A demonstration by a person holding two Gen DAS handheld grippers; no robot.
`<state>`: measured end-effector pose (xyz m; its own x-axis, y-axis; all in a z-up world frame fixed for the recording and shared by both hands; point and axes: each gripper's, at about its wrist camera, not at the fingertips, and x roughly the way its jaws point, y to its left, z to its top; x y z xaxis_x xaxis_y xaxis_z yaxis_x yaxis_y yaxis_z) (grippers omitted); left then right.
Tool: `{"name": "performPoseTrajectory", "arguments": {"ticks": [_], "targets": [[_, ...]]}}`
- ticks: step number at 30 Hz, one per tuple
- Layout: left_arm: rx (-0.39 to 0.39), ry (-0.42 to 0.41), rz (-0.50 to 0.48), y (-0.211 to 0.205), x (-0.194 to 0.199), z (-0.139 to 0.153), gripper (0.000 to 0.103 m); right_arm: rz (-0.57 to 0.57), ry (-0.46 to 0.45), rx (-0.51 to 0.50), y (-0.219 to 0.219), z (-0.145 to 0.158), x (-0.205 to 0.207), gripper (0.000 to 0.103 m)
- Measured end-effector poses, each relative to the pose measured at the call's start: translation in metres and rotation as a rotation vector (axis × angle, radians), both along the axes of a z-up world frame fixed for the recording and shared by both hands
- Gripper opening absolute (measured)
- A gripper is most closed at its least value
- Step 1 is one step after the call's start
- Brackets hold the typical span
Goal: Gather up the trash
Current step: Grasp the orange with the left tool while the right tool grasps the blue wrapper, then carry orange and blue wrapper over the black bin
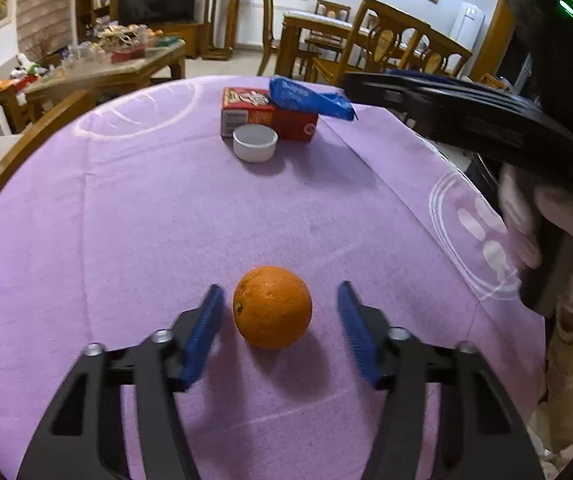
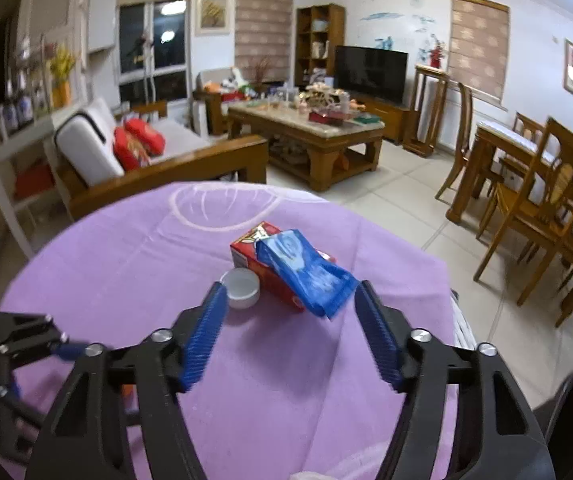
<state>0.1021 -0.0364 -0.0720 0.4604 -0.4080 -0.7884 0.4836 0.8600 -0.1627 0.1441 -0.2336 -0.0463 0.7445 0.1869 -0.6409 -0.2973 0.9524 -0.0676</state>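
left wrist view: the left claw (image 1: 278, 312) stands apart around the orange (image 1: 272, 306), pads clear, set to pinch it. right claw (image 2: 290, 320), also apart, faces the blue wrapper (image 2: 306, 270) lying on the red carton (image 2: 270, 276) just ahead, an easy reach.

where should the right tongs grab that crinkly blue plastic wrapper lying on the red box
Probably the crinkly blue plastic wrapper by its near loose end, which overhangs the red cardboard box with nothing beneath it. Come from the near side, where the right tongs already stand open around that end.
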Motion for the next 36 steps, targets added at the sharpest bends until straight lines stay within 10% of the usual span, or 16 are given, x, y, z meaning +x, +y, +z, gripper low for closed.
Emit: {"name": "performPoseTrajectory", "arguments": {"ticks": [13,36], "targets": [[-0.029,0.008,-0.010,0.013,0.001,0.000,0.034,-0.068,0.111,-0.067,0.018,-0.044,0.067,0.014],[-0.064,-0.213,-0.055,-0.031,-0.035,0.045,0.033,-0.067,-0.010,0.407,-0.069,0.020,-0.107,0.013]]}}
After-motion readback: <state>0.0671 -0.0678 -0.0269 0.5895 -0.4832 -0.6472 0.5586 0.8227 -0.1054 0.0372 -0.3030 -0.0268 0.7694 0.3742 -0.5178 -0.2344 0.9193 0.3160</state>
